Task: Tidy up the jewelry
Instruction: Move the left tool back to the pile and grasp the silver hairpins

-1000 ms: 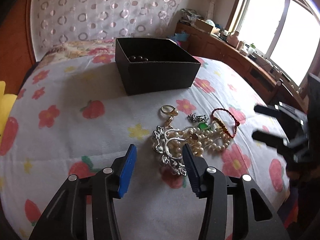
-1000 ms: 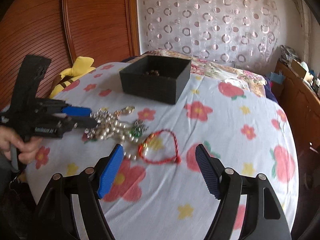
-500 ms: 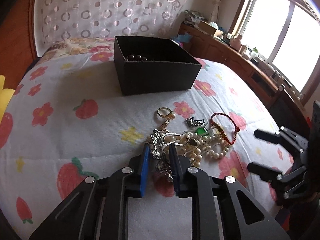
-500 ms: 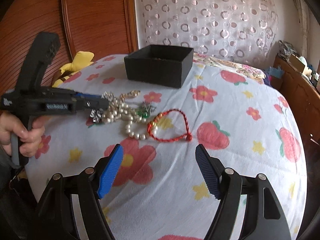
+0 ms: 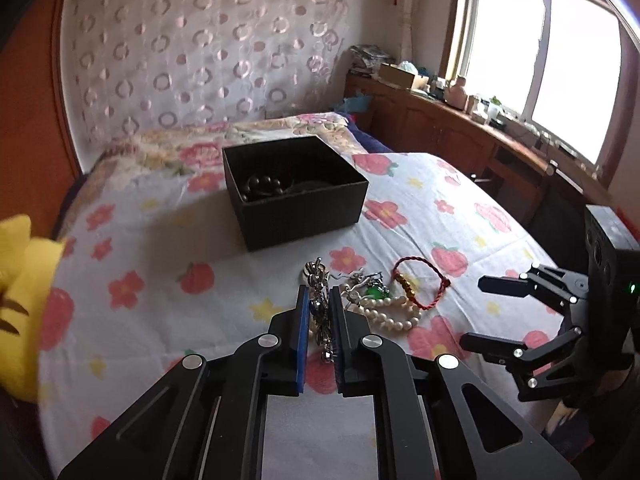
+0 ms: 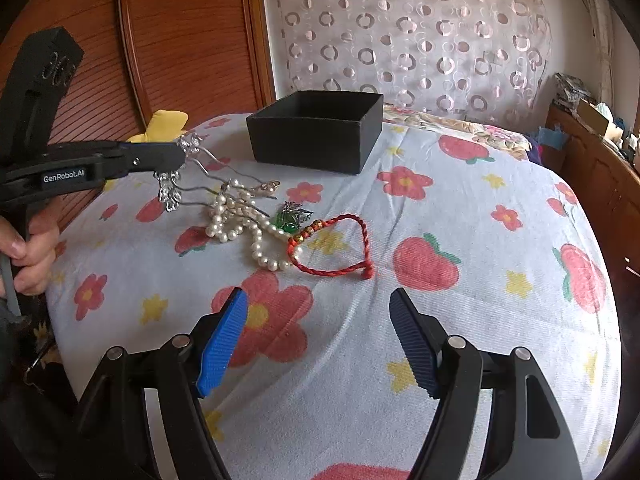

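Bed (image 6: 500, 280): holds the black box (image 6: 316, 132) and the jewelry pile.
Left gripper (image 5: 320, 312): clenched on the silver hair comb (image 6: 176, 176); lift slowly so its 2 prongs slip free of the pearls (image 6: 244, 224).
Right gripper (image 6: 320, 336): released, holding nothing.
Comb: shiny, sparkly, raised just above the bed, left of the pile.

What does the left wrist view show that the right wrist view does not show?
Only the left wrist view shows the dark beads inside the black box and the window. Only the right wrist view shows the silver hairpin lifted off the bed by the left gripper. Both show the pearl strand and the red bracelet.
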`<state>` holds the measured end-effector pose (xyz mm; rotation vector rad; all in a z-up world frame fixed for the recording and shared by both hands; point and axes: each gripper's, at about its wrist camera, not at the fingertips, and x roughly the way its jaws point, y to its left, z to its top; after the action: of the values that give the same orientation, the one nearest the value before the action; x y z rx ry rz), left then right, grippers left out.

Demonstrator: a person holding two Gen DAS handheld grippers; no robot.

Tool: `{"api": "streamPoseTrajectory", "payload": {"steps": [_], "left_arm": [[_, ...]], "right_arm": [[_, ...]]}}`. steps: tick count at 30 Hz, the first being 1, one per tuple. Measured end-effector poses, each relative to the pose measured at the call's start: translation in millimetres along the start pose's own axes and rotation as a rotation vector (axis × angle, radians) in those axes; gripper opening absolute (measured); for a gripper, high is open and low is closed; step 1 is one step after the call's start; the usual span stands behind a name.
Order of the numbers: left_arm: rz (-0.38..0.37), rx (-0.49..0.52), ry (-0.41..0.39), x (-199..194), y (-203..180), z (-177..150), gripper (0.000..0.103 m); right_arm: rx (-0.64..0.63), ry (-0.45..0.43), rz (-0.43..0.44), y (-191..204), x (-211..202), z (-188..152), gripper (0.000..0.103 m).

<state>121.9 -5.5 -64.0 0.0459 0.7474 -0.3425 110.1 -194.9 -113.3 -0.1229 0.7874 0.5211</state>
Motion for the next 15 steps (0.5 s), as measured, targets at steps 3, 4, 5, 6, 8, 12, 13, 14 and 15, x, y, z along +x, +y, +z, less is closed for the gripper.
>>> {"api": "streamPoseTrajectory", "payload": {"steps": [3, 4, 5, 6, 8, 12, 13, 14, 15], "left_arm": [[0.027, 0.029, 0.014, -2, 2, 3, 0.009], [0.041, 0.039, 0.018, -2, 4, 3, 0.009], [0.046, 0.047, 0.023, -3, 5, 3, 0.009], [0.05, 0.059, 0.032, -3, 7, 4, 0.009], [0.064, 0.075, 0.037, -7, 9, 6, 0.009], [0.099, 0.118, 0.043, -14, 11, 13, 0.009], [0.109, 0.132, 0.046, -16, 12, 14, 0.009], [0.115, 0.141, 0.047, -17, 13, 15, 0.009], [0.121, 0.149, 0.049, -19, 13, 16, 0.009]], "right_arm": [[0.002, 0.0, 0.002, -1, 1, -1, 0.076], [0.001, 0.0, 0.002, -1, 2, -1, 0.076], [0.0, 0.001, 0.002, -1, 2, -1, 0.076], [-0.001, 0.001, 0.002, -1, 2, -1, 0.076], [-0.004, 0.002, 0.002, -2, 2, -2, 0.076], [-0.02, 0.01, 0.0, 0, 5, 0, 0.075], [-0.021, 0.013, 0.002, 1, 6, 0, 0.073], [-0.02, 0.017, 0.011, 2, 7, 2, 0.07], [-0.022, 0.02, 0.024, 4, 9, 4, 0.067]]}}
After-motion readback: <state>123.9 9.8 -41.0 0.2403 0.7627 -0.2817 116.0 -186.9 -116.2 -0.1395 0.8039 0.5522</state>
